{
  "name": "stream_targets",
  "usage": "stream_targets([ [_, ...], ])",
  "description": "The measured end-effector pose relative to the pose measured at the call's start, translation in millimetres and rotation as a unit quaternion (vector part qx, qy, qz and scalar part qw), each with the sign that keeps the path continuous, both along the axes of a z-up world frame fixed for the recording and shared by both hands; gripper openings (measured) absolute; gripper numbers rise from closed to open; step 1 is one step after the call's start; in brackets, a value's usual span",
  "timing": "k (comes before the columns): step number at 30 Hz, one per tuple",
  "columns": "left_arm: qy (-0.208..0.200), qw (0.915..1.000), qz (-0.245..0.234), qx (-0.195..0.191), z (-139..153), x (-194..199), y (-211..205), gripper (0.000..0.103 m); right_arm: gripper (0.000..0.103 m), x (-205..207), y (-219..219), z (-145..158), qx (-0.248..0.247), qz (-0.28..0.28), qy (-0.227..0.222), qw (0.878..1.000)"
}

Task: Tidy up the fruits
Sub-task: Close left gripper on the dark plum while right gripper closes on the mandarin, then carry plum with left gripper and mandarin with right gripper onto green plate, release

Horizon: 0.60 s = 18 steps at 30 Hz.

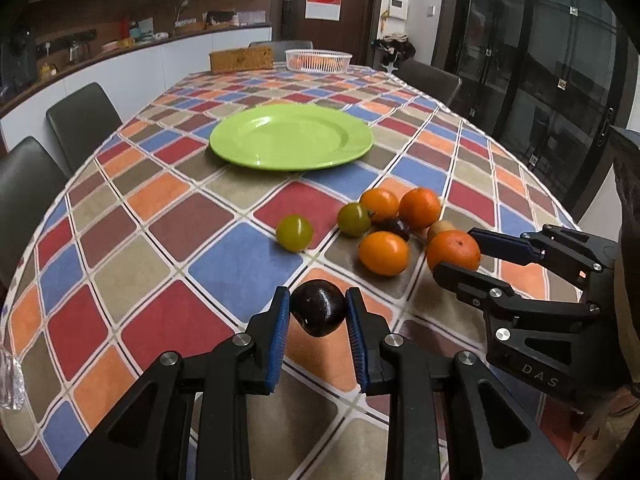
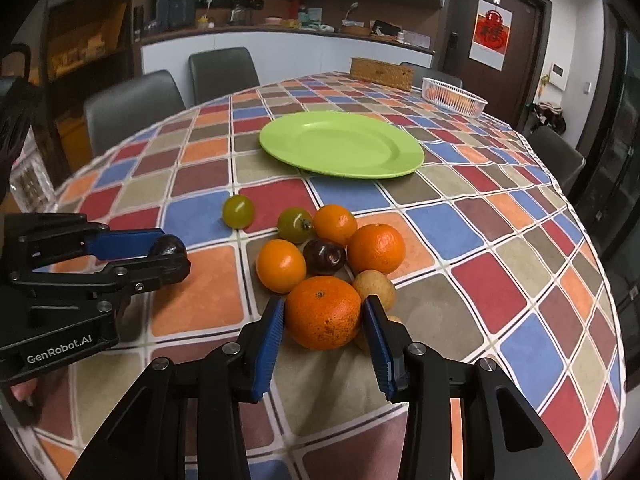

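My left gripper [image 1: 318, 300] is shut on a dark plum [image 1: 318, 314], held just above the checked tablecloth; in the right wrist view that plum [image 2: 170, 245] shows between the same fingers. My right gripper [image 2: 325, 304] is shut on a large orange [image 2: 323, 314] at the near edge of the fruit cluster. Behind it lie three smaller oranges [image 2: 376, 248], a second dark plum [image 2: 324, 256], a tan fruit [image 2: 378, 286] and two green tomatoes [image 2: 238, 211]. The green plate [image 1: 292, 136] sits bare beyond the cluster.
At the far end of the table stand a white basket [image 1: 318, 60] with orange contents and a wicker box [image 1: 241, 59]. Dark chairs [image 1: 82, 120] line the left side. A clear plastic item [image 1: 10, 380] lies at the left table edge.
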<state>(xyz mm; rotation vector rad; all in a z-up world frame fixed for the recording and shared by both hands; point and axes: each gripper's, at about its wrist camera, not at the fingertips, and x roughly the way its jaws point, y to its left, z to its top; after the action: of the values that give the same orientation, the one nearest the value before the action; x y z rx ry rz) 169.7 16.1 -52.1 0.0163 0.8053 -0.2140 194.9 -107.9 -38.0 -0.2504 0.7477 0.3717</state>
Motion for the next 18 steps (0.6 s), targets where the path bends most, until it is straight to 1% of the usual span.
stream_targets([
  [6, -0.026, 0.9997, -0.003, 0.002, 19, -6, -4, 0.028, 0.041, -6, -4, 16, 0.025, 0.005, -0.011, 1.0],
  [10, -0.04, 0.9992, -0.005, 0.001, 31, -3, -5, 0.028, 0.041, -6, -4, 29, 0.033, 0.007, -0.022, 0.999],
  [18, -0.06, 0.998, -0.018, 0.0, 51, 19, -5, 0.028, 0.041, 13, -3, 52, 0.038, 0.01, -0.038, 0.999],
])
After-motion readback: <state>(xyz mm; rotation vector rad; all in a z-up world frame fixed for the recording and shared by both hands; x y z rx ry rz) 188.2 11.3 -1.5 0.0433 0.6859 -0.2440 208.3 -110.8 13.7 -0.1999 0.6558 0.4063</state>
